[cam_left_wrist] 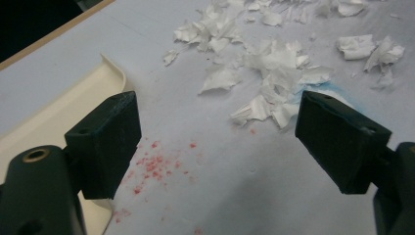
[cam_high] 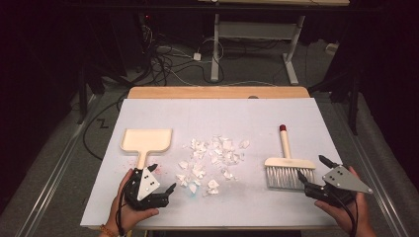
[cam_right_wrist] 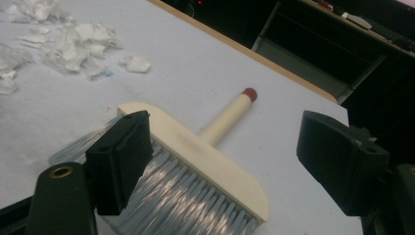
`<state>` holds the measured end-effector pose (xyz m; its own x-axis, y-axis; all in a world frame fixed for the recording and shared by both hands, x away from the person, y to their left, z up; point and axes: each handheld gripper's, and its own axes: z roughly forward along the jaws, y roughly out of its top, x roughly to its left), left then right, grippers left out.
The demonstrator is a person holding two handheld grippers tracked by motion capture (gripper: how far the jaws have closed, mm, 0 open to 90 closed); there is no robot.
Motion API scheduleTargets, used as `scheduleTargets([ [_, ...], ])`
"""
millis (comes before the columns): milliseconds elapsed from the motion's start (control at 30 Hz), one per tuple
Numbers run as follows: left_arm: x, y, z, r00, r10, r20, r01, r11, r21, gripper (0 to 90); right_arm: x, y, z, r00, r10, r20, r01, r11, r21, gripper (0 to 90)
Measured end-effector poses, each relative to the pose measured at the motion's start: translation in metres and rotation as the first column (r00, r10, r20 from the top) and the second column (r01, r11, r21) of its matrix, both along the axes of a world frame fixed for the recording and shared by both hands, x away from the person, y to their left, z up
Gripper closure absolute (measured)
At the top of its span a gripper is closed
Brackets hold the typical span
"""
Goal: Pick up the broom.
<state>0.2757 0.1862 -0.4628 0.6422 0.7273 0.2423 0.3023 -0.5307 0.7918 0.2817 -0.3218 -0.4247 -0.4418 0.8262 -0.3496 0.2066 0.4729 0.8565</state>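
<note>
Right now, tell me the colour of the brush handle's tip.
Dark red tip; clearest in the right gripper view.

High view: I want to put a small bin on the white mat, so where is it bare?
The far strip beyond the dustpan, paper scraps and brush is bare, as is the near edge between the left gripper and right gripper. The middle is crowded with scraps.

Table (cam_high: 217, 92) under white sheet (cam_high: 257, 207), dustpan (cam_high: 146, 139) toward left edge, paper scraps (cam_high: 210, 158) at middle, brush (cam_high: 288, 165) toward right edge, red specks (cam_left_wrist: 154, 164) beside dustpan.
</note>
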Motion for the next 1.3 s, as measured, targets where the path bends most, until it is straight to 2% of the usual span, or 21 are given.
scheduleTargets([
  [33, 0.0, 0.001, -0.001, 1.0, 0.0, -0.004, 0.0, 1.0, 0.005, 16.6, 0.0, -0.001, 0.001, 1.0, -0.001, 0.009, 0.001, 1.0, -0.002, 21.1],
  [67, 0.001, 0.001, -0.001, 1.0, 0.004, -0.006, -0.004, 1.0, 0.005, 16.6, 0.0, -0.002, 0.003, 0.9999, 0.0, 0.013, 0.0, 0.9999, 0.016, 21.5],
  [133, 0.001, 0.003, -0.002, 0.9999, 0.004, -0.014, -0.004, 1.0, -0.008, 16.6, 0.001, -0.002, 0.003, 0.9998, -0.008, 0.016, 0.008, 0.9999, 0.006, 21.3],
  [233, 0.003, 0.004, -0.002, 0.9999, 0.005, -0.015, -0.005, 0.9998, -0.018, 16.6, 0.002, -0.004, 0.001, 1.0, -0.008, 0.003, 0.008, 0.9999, 0.012, 21.4],
  [433, -0.001, 0.006, -0.002, 0.9999, 0.003, -0.014, -0.003, 1.0, -0.004, 16.7, 0.004, -0.002, 0.001, 0.9998, -0.018, 0.002, 0.018, 0.9997, 0.014, 21.3],
  [733, 0.004, 0.003, -0.004, 0.9996, 0.004, -0.027, -0.004, 1.0, 0.006, 17.0, 0.009, 0.0, 0.001, 0.9998, -0.021, -0.006, 0.021, 0.9997, 0.008, 21.1],
  [867, 0.004, 0.001, -0.005, 0.9996, 0.002, -0.027, -0.002, 0.9998, 0.019, 16.9, 0.019, 0.002, 0.004, 0.9997, -0.022, 0.005, 0.022, 0.9997, 0.006, 21.2],
  [1100, 0.001, 0.002, -0.004, 0.9998, 0.002, -0.019, -0.002, 0.9996, 0.026, 16.9, 0.04, 0.007, 0.006, 0.9981, -0.042, -0.045, 0.043, 0.9988, 0.025, 21.2],
  [1133, 0.002, 0.002, -0.004, 0.9998, 0.003, -0.021, -0.002, 0.9996, 0.027, 16.9, 0.045, 0.008, 0.006, 0.9963, -0.046, -0.073, 0.048, 0.9984, 0.031, 21.1],
  [1167, 0.002, 0.002, -0.004, 0.9997, 0.001, -0.023, -0.001, 0.9996, 0.028, 16.9, 0.055, 0.011, 0.008, 0.9907, -0.067, -0.118, 0.07, 0.9972, 0.026, 21.1],
  [1233, 0.003, 0.001, -0.005, 0.9996, -0.001, -0.027, 0.002, 0.9994, 0.033, 16.9, 0.061, 0.012, 0.008, 0.9891, -0.08, -0.124, 0.083, 0.9963, 0.023, 21.1],
  [1300, 0.004, 0.0, -0.007, 0.9994, -0.007, -0.034, 0.008, 0.9992, 0.039, 16.9, 0.075, 0.014, 0.01, 0.9813, -0.105, -0.161, 0.11, 0.9937, 0.023, 22.7],
])
